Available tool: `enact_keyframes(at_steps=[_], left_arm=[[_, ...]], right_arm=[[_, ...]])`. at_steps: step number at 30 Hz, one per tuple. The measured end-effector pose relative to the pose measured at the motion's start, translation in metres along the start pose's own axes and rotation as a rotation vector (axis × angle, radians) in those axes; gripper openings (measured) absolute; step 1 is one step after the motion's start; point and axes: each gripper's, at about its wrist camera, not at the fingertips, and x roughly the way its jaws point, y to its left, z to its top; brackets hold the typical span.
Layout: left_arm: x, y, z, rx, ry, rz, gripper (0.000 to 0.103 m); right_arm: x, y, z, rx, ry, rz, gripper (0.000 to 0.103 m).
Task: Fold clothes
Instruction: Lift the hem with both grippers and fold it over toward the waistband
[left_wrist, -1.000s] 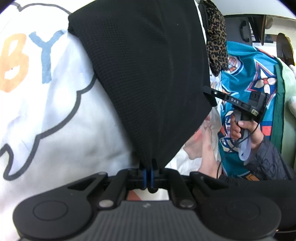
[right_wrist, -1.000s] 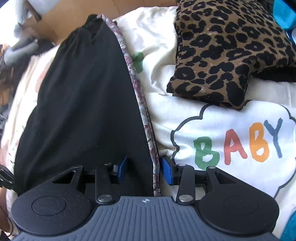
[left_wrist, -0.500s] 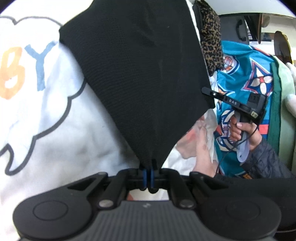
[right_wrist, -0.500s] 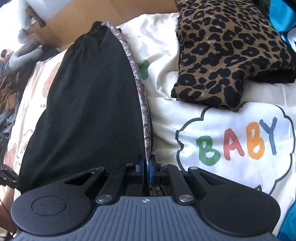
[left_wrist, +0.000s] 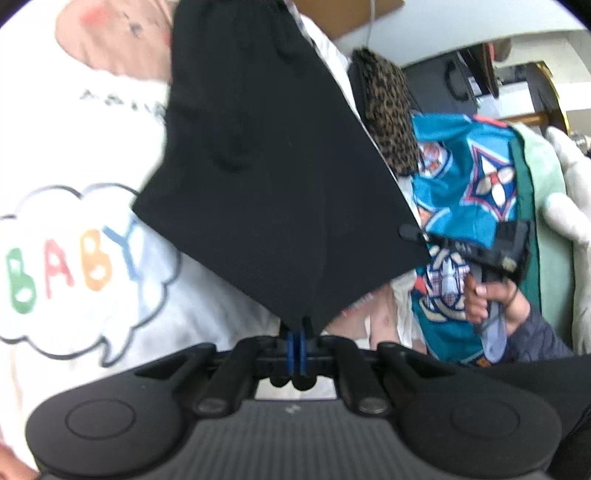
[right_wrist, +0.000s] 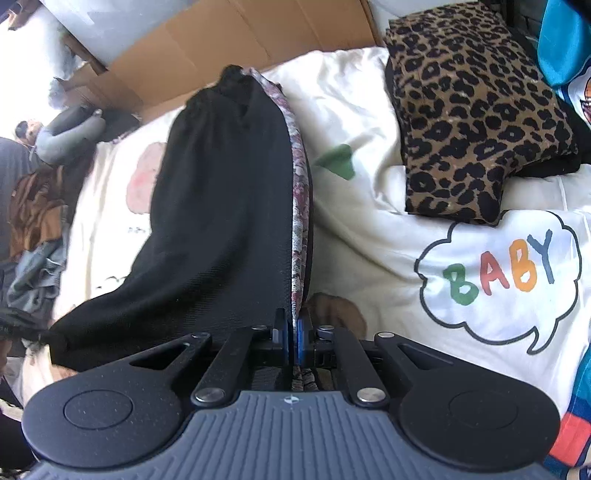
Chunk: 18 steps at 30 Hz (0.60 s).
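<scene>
Above the white bedsheet (right_wrist: 369, 229) printed with a "BABY" cloud, the black knit garment with a floral patterned lining (left_wrist: 266, 166) hung stretched between both tools. The left gripper (left_wrist: 297, 332) pinched one black corner, fingers pressed together; the right gripper (right_wrist: 293, 332) clamped the patterned edge likewise. A folded leopard-print cloth (right_wrist: 472, 110) lay beside it, near a teal patterned fabric (left_wrist: 469, 177).

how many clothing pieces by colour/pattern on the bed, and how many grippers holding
black garment: 1
leopard-print piece: 1
teal patterned piece: 1
hand-held grippers shut on the black garment, left and right: 2
total: 3 clothing pieces, 2 grippers
</scene>
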Motion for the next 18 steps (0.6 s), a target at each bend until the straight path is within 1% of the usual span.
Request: enact_keyframes(at_steps=[3, 6, 11, 15, 18], left_arm=[[-0.029, -0.001, 0.008, 0.003, -0.056, 0.027, 0.003], [-0.055, -0.003, 0.011, -0.016, -0.104, 0.026, 0.003], [-0.090, -0.023, 0.002, 0.040, -0.159, 0.029, 0.003], [-0.120, -0.036, 0.006, 0.079, -0.207, 0.020, 0.003], [-0.136, -0.049, 0.007, 0.110, -0.210, 0.012, 0.003]], right_arm=[[-0.016, 0.006, -0.001, 0.000, -0.014, 0.018, 0.002], [-0.032, 0.020, -0.001, -0.036, -0.036, 0.039, 0.002], [-0.060, 0.051, 0.002, -0.138, -0.057, 0.084, 0.002], [-0.083, 0.066, 0.009, -0.180, -0.071, 0.109, 0.002], [-0.101, 0.077, 0.016, -0.199, -0.085, 0.105, 0.002]])
